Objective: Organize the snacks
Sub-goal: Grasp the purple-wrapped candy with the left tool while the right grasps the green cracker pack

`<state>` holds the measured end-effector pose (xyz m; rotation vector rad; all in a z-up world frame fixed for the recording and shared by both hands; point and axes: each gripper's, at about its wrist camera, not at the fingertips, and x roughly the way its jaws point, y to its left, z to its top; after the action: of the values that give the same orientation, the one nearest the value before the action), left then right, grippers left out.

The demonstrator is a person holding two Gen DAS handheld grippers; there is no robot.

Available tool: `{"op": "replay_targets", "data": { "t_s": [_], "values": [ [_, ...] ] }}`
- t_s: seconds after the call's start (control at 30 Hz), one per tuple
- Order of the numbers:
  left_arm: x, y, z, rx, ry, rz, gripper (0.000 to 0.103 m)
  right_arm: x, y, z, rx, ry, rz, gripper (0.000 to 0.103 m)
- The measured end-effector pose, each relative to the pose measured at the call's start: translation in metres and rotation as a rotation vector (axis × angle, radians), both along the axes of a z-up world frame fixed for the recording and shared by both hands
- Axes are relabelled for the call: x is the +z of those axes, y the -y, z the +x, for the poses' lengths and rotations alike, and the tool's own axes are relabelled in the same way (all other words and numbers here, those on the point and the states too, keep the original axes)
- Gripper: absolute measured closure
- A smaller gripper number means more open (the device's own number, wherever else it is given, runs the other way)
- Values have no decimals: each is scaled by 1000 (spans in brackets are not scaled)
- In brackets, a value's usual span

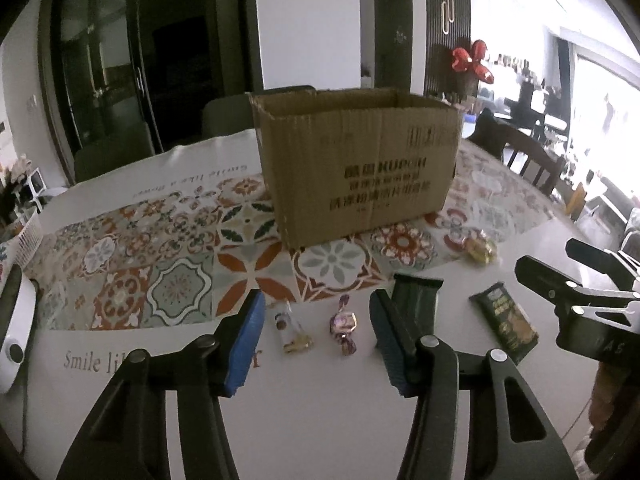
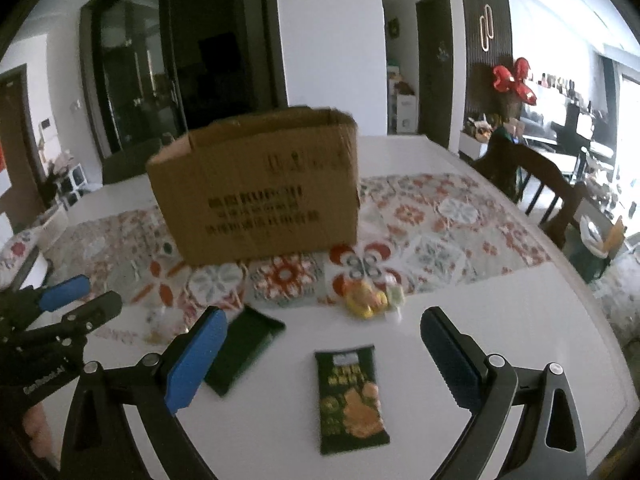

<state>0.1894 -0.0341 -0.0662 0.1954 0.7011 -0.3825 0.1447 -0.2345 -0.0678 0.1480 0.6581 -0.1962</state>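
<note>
An open cardboard box (image 1: 356, 168) stands on the patterned runner; it also shows in the right wrist view (image 2: 260, 188). My left gripper (image 1: 316, 316) is open above a purple wrapped candy (image 1: 343, 325) and a white wrapped candy (image 1: 290, 328). A dark green packet (image 1: 416, 300) lies by its right finger. My right gripper (image 2: 320, 340) is open above a green snack bag with orange print (image 2: 352, 396). A dark green packet (image 2: 244, 348) lies by its left finger. A yellow wrapped snack (image 2: 366, 300) lies beyond; it also shows in the left wrist view (image 1: 480, 248).
The white table (image 2: 500, 340) carries a patterned runner (image 1: 140, 264). A white device (image 1: 16, 332) sits at the left edge. Dark chairs (image 2: 532, 176) stand at the right side. The right gripper shows at the right of the left wrist view (image 1: 580, 280).
</note>
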Motion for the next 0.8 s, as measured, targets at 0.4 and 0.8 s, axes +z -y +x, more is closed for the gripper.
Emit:
{"op": "replay_targets", "data": {
  "t_s": [0.4, 0.8],
  "values": [
    [-31, 14, 8, -14, -32, 58, 58, -38, 9, 0, -4, -124, 67, 16],
    [-56, 28, 31, -32, -108, 69, 66, -60, 13, 10, -1, -207, 110, 30]
  ]
}}
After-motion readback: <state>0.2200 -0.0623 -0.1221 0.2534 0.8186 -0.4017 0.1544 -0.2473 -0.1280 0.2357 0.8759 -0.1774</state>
